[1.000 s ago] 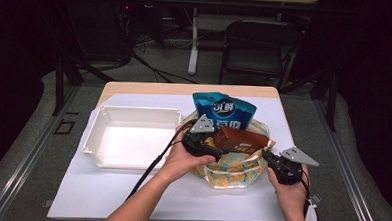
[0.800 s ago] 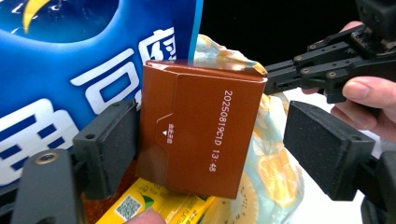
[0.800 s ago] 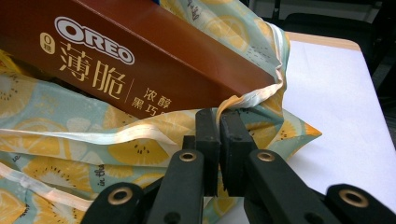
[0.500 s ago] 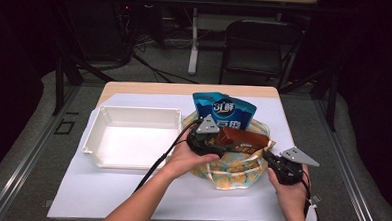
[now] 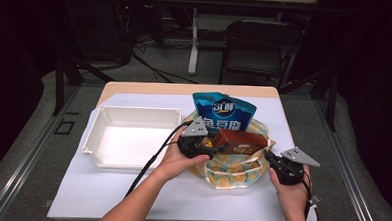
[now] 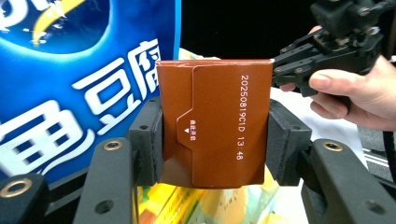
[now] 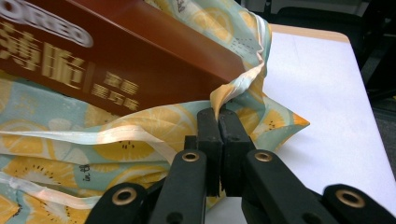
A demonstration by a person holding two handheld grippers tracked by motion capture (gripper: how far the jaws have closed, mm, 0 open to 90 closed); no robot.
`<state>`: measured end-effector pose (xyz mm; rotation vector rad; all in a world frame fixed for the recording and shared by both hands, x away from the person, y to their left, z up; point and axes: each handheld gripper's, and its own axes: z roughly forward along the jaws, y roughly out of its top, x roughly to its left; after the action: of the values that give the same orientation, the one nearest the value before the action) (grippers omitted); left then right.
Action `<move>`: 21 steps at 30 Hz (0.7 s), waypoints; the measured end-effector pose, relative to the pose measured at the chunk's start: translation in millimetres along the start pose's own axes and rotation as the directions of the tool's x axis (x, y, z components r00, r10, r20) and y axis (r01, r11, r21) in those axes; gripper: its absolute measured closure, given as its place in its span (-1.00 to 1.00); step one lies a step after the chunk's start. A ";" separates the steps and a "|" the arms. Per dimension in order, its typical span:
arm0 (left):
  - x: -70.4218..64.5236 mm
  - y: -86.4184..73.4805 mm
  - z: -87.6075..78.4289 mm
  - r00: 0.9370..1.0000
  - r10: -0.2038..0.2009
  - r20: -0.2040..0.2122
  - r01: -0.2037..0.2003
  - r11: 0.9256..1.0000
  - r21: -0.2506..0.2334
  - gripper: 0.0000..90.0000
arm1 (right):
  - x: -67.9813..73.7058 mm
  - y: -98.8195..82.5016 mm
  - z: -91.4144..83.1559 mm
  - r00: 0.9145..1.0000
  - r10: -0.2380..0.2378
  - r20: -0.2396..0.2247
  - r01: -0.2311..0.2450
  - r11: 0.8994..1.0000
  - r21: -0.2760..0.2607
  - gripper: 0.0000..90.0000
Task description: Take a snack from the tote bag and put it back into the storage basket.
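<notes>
A fruit-print cloth bag (image 5: 231, 168) lies on the white table sheet with a blue snack pouch (image 5: 224, 111) standing in it. A brown box (image 5: 243, 140) lies across the bag's mouth. My left gripper (image 5: 213, 145) has just been closing on the box's left end. In the left gripper view its pads (image 6: 152, 135) press both sides of the brown box (image 6: 215, 107), beside the blue pouch (image 6: 79, 88). My right gripper (image 5: 269, 155) is at the bag's right edge. In the right gripper view it (image 7: 219, 119) is shut on the bag's pale rim band (image 7: 232, 89), below the box (image 7: 121, 60).
An empty white tray (image 5: 134, 110) sits left of the bag. Bare white sheet (image 7: 327, 93) extends to the right of the bag up to the table edge. Cables trail from both grippers toward the person. A chair and stands are behind the table.
The left hand has shifted slightly at the brown box's left end and now sits against it. The right gripper, bag and pouch have stayed put.
</notes>
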<state>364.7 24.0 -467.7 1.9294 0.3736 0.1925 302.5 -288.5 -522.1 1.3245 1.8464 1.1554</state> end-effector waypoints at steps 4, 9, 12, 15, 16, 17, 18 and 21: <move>-2.6 -0.9 -13.5 1.000 0.017 -0.008 -0.017 1.000 -0.014 0.06 | 1.7 -0.1 0.6 1.000 -0.009 -0.005 0.009 1.000 0.003 0.99; -2.9 -4.2 -33.5 1.000 0.004 -0.006 -0.005 0.999 -0.053 0.06 | 5.0 -0.3 1.9 1.000 -0.014 -0.007 0.014 1.000 0.001 0.99; -2.4 -6.4 -45.1 1.000 0.012 -0.012 -0.013 0.998 -0.064 0.07 | 5.8 -0.6 2.1 1.000 -0.017 -0.008 0.017 1.000 0.006 0.99; -1.8 -9.8 -57.6 1.000 0.002 -0.011 -0.003 0.996 -0.087 0.07 | 6.5 -0.9 2.4 1.000 -0.022 -0.004 0.022 1.000 0.011 0.99; -1.7 -11.0 -61.4 1.000 -0.002 -0.015 0.001 0.996 -0.093 0.07 | 6.7 -0.9 2.5 1.000 -0.023 -0.005 0.023 1.000 0.012 0.99; -1.3 -11.8 -63.9 1.000 -0.002 -0.017 0.000 0.995 -0.097 0.07 | 7.0 -0.8 2.4 1.000 -0.025 -0.004 0.025 1.000 0.013 0.99; -0.5 -13.4 -67.9 1.000 -0.003 -0.017 0.002 0.995 -0.101 0.07 | 7.3 -1.0 2.6 1.000 -0.022 -0.004 0.022 1.000 0.011 0.99; 0.6 -17.6 -76.9 1.000 -0.014 -0.013 0.013 0.993 -0.115 0.07 | 7.7 -1.3 2.9 1.000 -0.025 -0.004 0.025 1.000 0.018 0.99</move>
<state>338.7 97.4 -454.8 1.8124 0.3770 0.2143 301.8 -280.4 -524.4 1.3058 1.8752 1.1316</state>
